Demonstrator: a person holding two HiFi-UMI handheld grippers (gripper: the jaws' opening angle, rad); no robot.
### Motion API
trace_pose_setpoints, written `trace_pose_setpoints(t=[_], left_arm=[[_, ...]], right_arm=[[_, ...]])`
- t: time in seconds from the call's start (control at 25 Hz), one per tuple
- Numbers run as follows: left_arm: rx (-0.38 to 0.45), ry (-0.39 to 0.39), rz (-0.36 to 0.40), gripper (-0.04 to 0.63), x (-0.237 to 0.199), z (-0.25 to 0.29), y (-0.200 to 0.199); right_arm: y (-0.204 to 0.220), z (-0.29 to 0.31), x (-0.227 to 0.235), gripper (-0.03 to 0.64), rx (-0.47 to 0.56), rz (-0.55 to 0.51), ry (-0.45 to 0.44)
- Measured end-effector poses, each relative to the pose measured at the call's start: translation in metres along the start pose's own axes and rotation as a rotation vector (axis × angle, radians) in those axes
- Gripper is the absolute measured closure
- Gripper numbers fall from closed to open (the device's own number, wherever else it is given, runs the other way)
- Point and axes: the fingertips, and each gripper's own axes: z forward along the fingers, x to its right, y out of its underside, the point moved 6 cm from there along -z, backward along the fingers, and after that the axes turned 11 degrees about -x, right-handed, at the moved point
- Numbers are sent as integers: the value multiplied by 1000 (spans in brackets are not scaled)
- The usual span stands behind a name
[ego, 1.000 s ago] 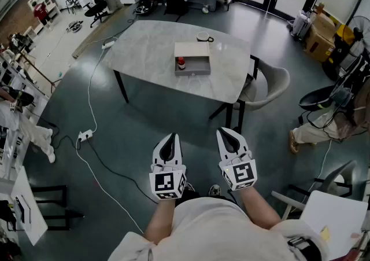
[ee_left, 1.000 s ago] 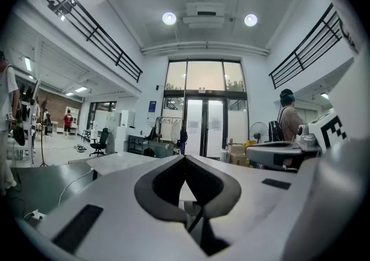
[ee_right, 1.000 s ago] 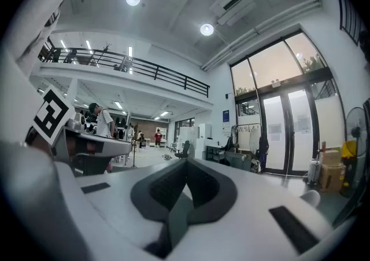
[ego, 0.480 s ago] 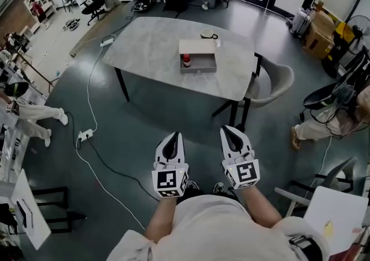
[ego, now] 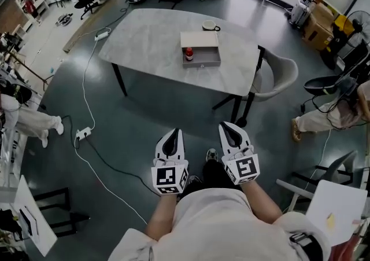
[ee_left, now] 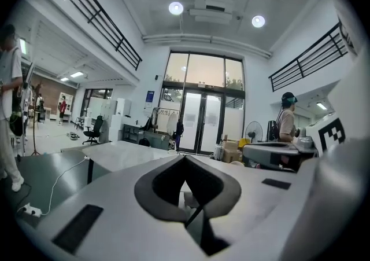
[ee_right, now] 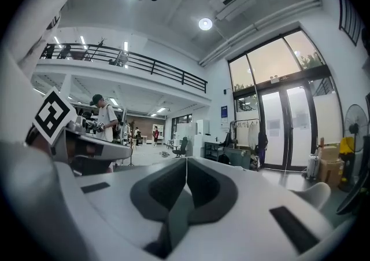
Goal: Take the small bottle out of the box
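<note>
Grey concrete floor [ego: 144, 109] is seen from above, with a pale marble-topped table [ego: 150, 40] standing at the far side of it. An open box [ego: 201, 64] is set on the table near its right end. The small bottle [ego: 189, 54], red-capped, is observed upright inside the box, at the left end of the compartment. A mug [ego: 209, 25] is placed just beyond the box, apart from it. A light chair [ego: 280, 77] is drawn up at the table's right edge. A white cable with a power strip [ego: 84, 134] is laid across the floor at left.

The left gripper [ego: 172, 134] and the right gripper [ego: 229, 128] are held low, close to the person's body and well apart from the table. In each gripper view the jaws are seen pressed together, with nothing gripped.
</note>
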Motion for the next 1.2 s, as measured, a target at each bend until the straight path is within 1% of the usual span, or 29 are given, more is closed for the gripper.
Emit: trace_pose_setpoints(t=[0.12,0.24,0.36,0.68,0.84,1.0,1.2], left_arm=[[-3,5,-8,574,-9,15,-6],[-6,7,-6,574,-17,41,-15],[-16,1,-11,574,-25,73,-22],[-27,-35,9,574,-36,160,-56],[-46,-52,24,574,-33,199,-59],[-64,-57,-3,574,-34,231,-57],[-96,-69,-22,574,-47,260,-51]], right_arm=[[-4,18,8,591,-8,-3,0],[-8,43,24,591,-12,6,-3],[-11,68,45,591,-9,10,-6],[-29,140,108,591,-11,9,-49],[-22,170,138,591,-38,9,-77],[-14,190,159,591,-60,19,-94],[-3,219,168,591,-102,19,-124]])
